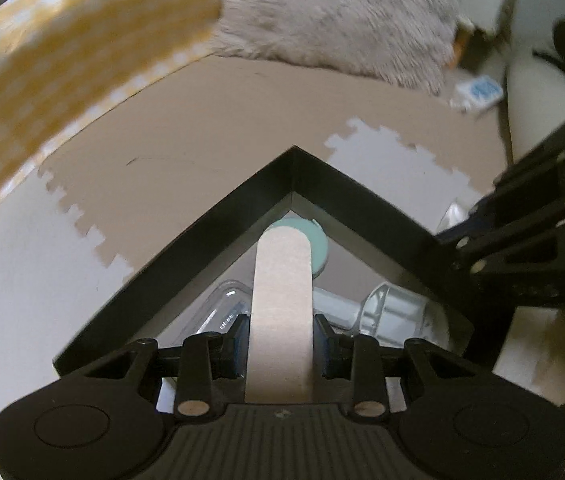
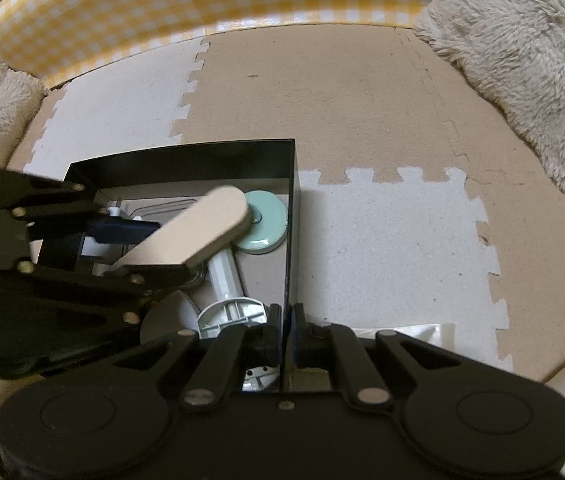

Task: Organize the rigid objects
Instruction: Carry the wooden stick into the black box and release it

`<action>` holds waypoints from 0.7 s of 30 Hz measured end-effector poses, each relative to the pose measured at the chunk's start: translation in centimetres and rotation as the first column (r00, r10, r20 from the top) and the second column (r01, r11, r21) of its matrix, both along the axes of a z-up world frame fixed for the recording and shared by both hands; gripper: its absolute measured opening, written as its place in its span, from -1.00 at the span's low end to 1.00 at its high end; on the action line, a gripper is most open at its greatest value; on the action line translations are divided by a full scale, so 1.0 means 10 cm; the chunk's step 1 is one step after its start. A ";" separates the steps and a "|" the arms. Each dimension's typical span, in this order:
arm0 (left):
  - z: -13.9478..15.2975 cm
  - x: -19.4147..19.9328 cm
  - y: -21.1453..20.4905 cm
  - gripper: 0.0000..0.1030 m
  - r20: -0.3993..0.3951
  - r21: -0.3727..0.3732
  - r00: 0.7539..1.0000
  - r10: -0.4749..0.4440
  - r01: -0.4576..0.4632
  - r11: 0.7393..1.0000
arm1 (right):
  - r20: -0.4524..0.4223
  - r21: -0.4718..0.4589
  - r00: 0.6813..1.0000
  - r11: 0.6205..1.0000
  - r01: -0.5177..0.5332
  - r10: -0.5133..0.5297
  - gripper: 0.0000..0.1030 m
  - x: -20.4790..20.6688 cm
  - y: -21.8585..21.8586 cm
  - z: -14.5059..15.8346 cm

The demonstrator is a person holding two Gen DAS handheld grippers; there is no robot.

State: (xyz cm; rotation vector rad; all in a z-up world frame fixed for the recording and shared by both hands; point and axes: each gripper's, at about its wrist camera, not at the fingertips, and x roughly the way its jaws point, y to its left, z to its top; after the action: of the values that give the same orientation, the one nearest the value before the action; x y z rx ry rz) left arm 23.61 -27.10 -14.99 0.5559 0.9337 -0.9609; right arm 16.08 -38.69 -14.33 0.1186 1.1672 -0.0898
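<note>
Left hand-held gripper (image 1: 280, 344) clenched on a flat beige wooden paddle (image 1: 281, 300), held tip-down over the black box (image 1: 218, 232) on the foam floor mat (image 2: 382, 100). Right hand-held gripper (image 2: 284, 334) pinched on the box's right wall, steadying it.

Risks — the paddle's rounded tip hangs just above the mint-green round disc (image 2: 264, 220) and the white plastic spool (image 2: 226, 276); let go here, it may land propped across them rather than flat. The thin wall could also flex in the pinch — tipping the box.
</note>
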 end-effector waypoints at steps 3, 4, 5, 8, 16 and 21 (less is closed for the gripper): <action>0.00 0.04 -0.01 -0.31 0.059 0.021 0.998 -0.012 0.011 1.000 | 0.000 0.000 1.000 1.000 0.000 0.000 -0.90 0.00 0.00 0.00; -0.02 0.06 -0.01 -0.29 0.071 0.029 0.997 -0.013 0.011 1.000 | 0.000 0.000 1.000 1.000 0.000 0.000 -0.90 0.00 0.01 0.00; -0.03 0.08 0.00 -0.25 0.077 0.032 0.997 -0.012 0.010 0.999 | -0.001 -0.001 1.000 1.000 -0.001 0.001 -0.90 0.00 0.01 0.00; -0.05 0.12 0.03 0.03 0.105 0.046 0.994 0.016 -0.021 0.999 | -0.001 -0.001 1.000 1.000 -0.001 0.001 -0.90 0.00 0.01 0.00; 0.06 0.15 0.27 0.65 0.034 -0.022 0.993 0.109 -0.108 0.994 | -0.002 -0.001 1.000 1.000 -0.001 0.001 -0.90 0.01 0.00 0.00; 0.12 0.08 0.40 0.79 0.001 -0.039 0.991 0.131 -0.130 0.991 | -0.002 -0.003 1.000 1.000 -0.002 0.002 -0.90 0.01 0.00 0.00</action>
State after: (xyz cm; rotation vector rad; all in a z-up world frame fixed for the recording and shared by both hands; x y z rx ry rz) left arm 24.43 -23.12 -13.75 0.4578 0.9342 -0.8583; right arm 16.15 -38.68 -14.36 0.1143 1.1694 -0.0898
